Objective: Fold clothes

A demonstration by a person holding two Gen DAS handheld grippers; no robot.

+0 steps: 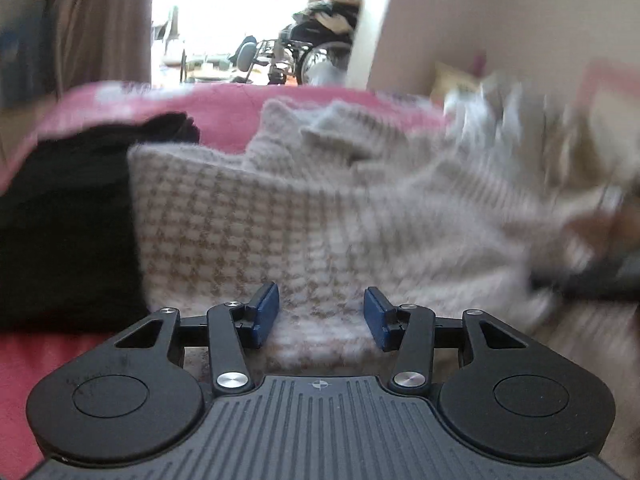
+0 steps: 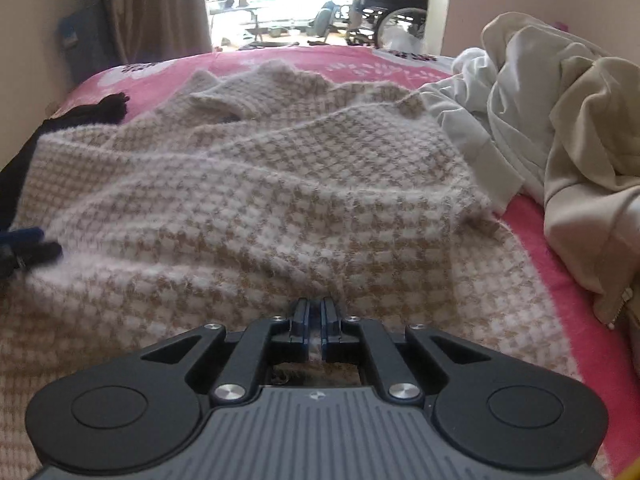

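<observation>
- Houndstooth sweater (image 2: 256, 200): cream and tan knit, lying spread on the bed across most of the right wrist view. One layer is folded over the body, its edge running diagonally toward the right. The collar end lies at the far side.
- In the left wrist view the same sweater (image 1: 248, 216) fills the centre. Its right part is blurred.
- Right claw (image 2: 316, 312): fingers pressed together low over the near part of the sweater. A thin strip of knit shows in the slit between the pads, so it pinches the fabric there.
- Left claw (image 1: 322, 316): blue pads spread apart, nothing between them. It sits just above the sweater's near edge. Whether the pads touch the knit cannot be told.
- The left claw's tip (image 2: 24, 244) also shows at the left edge of the right wrist view, at the sweater's left side.
- Black garment (image 1: 64, 232): lies on the bed, touching the sweater's left edge.
- Pile of pale clothes (image 2: 560, 120): heaped to the right of the sweater, beige and white pieces, touching its far right corner.
- Pink bedcover (image 2: 280, 60): patterned, beneath all the garments.
- Beyond the bed: a brown curtain (image 2: 160, 4) at left and a wheelchair (image 2: 392, 8) in the bright doorway.
</observation>
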